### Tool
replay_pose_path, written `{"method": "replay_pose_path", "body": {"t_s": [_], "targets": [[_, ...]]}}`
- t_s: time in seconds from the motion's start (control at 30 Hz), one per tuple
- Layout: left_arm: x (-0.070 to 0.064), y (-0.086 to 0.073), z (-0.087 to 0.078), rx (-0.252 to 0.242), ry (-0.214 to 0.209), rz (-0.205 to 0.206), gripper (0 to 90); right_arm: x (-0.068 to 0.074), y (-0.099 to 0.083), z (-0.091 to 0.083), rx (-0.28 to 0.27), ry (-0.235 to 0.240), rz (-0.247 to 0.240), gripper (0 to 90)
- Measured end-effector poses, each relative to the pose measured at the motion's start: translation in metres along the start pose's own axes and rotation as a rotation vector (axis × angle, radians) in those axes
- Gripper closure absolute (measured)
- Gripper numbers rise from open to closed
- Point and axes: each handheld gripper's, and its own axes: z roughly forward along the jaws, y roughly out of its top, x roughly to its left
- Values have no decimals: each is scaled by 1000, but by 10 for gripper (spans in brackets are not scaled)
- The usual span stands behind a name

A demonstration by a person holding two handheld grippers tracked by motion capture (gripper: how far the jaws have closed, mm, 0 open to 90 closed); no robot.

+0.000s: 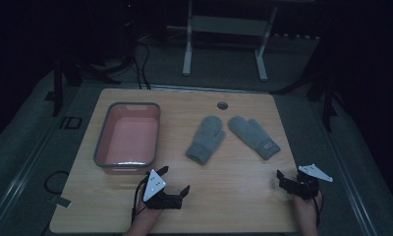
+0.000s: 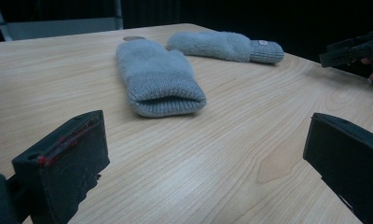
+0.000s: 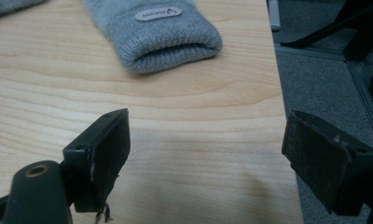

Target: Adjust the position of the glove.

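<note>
Both claws gape wide: bring your left claw point(image 1: 174, 183) onto the cuff of the near mitten point(image 1: 205, 138) right of the basin point(image 1: 102, 142), right claw point(image 1: 289, 180) waiting.

The right gripper point(image 3: 205, 161) is held low over the wooden table point(image 3: 184, 121) with its jaws spread wide apart and nothing between them. A grey mitten point(image 3: 161, 35) bearing a small label point(image 3: 157, 14) lies on the table beyond the jaws, its open cuff turned toward them, near the table's edge.
</note>
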Motion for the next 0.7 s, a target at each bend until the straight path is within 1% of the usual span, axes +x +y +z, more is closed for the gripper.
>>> {"method": "replay_pose_path", "body": {"t_s": [0.1, 0.13, 0.17, 0.2, 0.23, 0.27, 0.3, 0.33, 0.4, 0.43, 0.47, 0.5, 0.53, 0.57, 0.6, 0.63, 0.67, 0.7], "targets": [[0, 0, 0, 1, -2, 4, 3, 1, 0, 0, 2, -7, -6, 151], [-1, 0, 0, 1, 0, 10, 3, 1, 0, 0, 0, -20, 2, 141], [-1, 0, 1, 2, 0, 12, 3, 0, 0, 0, -2, -21, 11, 138], [-1, 0, 1, 2, 0, 12, 3, 0, 0, 0, -2, -21, 11, 138], [-1, 0, 1, 3, 0, 13, 3, -3, -1, -1, -13, -9, 37, 137], [-1, 0, 0, 1, 4, 10, 3, -3, -1, -1, -13, -11, 44, 136], [-1, 0, 0, 1, 4, 10, 3, -3, -1, -1, -13, -11, 44, 136], [0, 0, 0, 1, 5, -1, 3, -3, 0, -2, -28, -11, 34, 136], [0, 0, 0, 0, 8, -7, 2, -2, 0, -2, -23, -6, 29, 137], [1, 0, 0, -7, 11, -18, 3, 0, 4, -3, -10, 47, 19, 140], [1, 0, 0, -7, 11, -18, 3, 1, 5, -4, -6, 57, 14, 148], [1, 0, -1, -7, 12, -17, 3, 4, 9, -5, 20, 57, 22, 154], [1, 0, -1, -8, 12, -18, 2, 6, 12, -5, 33, 70, 21, 154], [1, 0, 0, -7, 12, -18, 3, 8, 15, -5, 43, 94, 18, 154], [1, 0, 0, -5, 11, -20, 3, 10, 17, -6, 39, 103, 17, 153], [1, 0, 0, -5, 11, -20, 3, 10, 17, -6, 39, 103, 17, 153], [1, 0, 0, -5, 12, -20, 3, 13, 24, -6, 45, 137, 20, 148], [1, 0, 0, -5, 13, -19, 3, 13, 24, -6, 45, 137, 20, 148]]}}
